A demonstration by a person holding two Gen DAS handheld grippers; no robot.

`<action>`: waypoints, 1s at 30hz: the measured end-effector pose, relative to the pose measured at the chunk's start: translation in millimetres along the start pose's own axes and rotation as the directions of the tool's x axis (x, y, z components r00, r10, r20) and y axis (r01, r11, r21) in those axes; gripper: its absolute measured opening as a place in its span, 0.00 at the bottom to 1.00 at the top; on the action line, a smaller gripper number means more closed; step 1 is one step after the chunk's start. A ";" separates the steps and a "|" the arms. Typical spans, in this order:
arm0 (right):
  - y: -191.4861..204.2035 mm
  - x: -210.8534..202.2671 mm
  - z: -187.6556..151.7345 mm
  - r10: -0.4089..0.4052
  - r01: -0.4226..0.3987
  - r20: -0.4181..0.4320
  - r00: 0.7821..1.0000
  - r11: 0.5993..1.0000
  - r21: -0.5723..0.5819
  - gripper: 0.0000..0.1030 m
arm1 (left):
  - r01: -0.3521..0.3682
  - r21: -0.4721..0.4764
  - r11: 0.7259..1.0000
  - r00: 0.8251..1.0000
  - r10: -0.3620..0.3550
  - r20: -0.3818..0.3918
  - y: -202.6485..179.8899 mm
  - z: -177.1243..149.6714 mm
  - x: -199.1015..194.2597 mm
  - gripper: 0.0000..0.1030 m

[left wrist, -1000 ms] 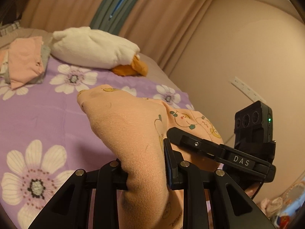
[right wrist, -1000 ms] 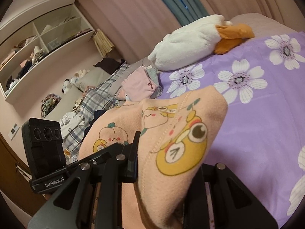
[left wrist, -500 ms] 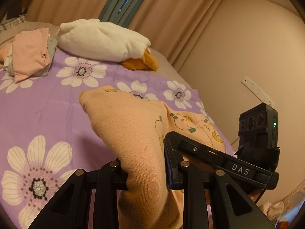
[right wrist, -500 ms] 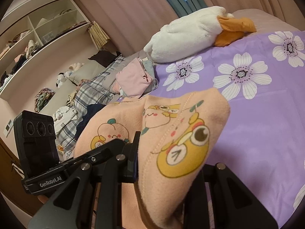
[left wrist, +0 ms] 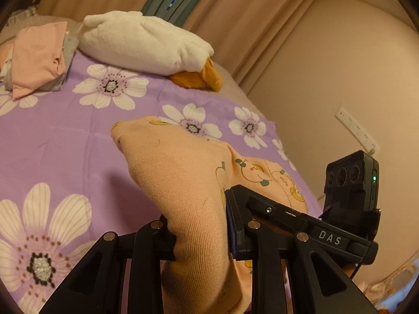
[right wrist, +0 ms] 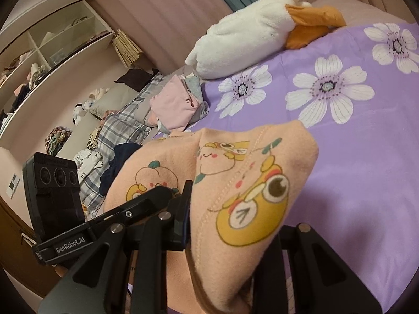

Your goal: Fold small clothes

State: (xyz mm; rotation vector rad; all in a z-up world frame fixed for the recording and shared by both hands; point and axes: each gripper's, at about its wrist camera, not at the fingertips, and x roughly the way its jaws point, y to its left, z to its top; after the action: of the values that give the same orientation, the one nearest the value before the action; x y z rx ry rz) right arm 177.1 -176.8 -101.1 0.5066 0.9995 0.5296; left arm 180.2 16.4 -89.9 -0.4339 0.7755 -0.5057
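A small peach garment (left wrist: 183,178) with cartoon prints is held up between both grippers above the purple flowered bedspread (left wrist: 65,136). My left gripper (left wrist: 199,233) is shut on one bunched edge of it, the cloth draping over its fingers. My right gripper (right wrist: 230,233) is shut on the other edge of the same peach garment (right wrist: 248,183), printed side up; its right finger is mostly hidden under the fabric. Each view shows the other gripper's black body close beside it, so the two grips sit near together.
A white plush duck (left wrist: 141,44) with orange beak lies at the far side of the bed. A stack of folded pink and grey clothes (left wrist: 36,57) sits beside it. Plaid bedding and loose clothes (right wrist: 117,133) lie left of the bed, under wall shelves (right wrist: 39,60).
Both grippers have sunk toward the bedspread with the peach garment still held; the duck and folded stack have slid upward in both views.
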 end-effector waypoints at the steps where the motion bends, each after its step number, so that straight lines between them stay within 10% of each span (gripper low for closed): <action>1: 1.1 0.0 -0.2 0.002 -0.002 0.010 1.000 1.000 -0.016 0.25 | 0.002 0.005 1.000 1.000 -0.002 0.008 3.1 -2.1 1.8 0.23; 3: -6.9 6.7 -3.3 0.015 -0.015 0.011 1.000 0.999 -0.029 0.26 | -0.027 -0.037 0.999 0.997 0.024 -0.078 20.2 -8.6 21.9 0.23; 8: -83.9 60.9 -34.3 0.037 0.030 -0.212 0.977 0.952 0.304 0.26 | -0.154 -0.233 0.960 0.923 0.055 -0.381 85.0 -56.9 76.5 0.28; 16: -95.7 68.6 -52.8 -0.036 0.123 -0.259 0.965 0.937 0.327 0.26 | -0.076 -0.370 0.926 0.938 -0.060 -0.342 107.1 -63.7 61.0 0.32; 30: -101.8 77.1 -52.7 -0.078 0.148 -0.245 0.966 0.948 0.283 0.25 | -0.187 -0.179 0.966 0.949 0.131 -0.287 86.2 -63.4 70.8 0.34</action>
State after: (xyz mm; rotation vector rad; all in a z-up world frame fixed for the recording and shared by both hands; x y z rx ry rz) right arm 183.0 -198.1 -237.5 0.6627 1.3361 0.3378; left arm 198.9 32.7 -215.7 -0.4926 1.1270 -0.3372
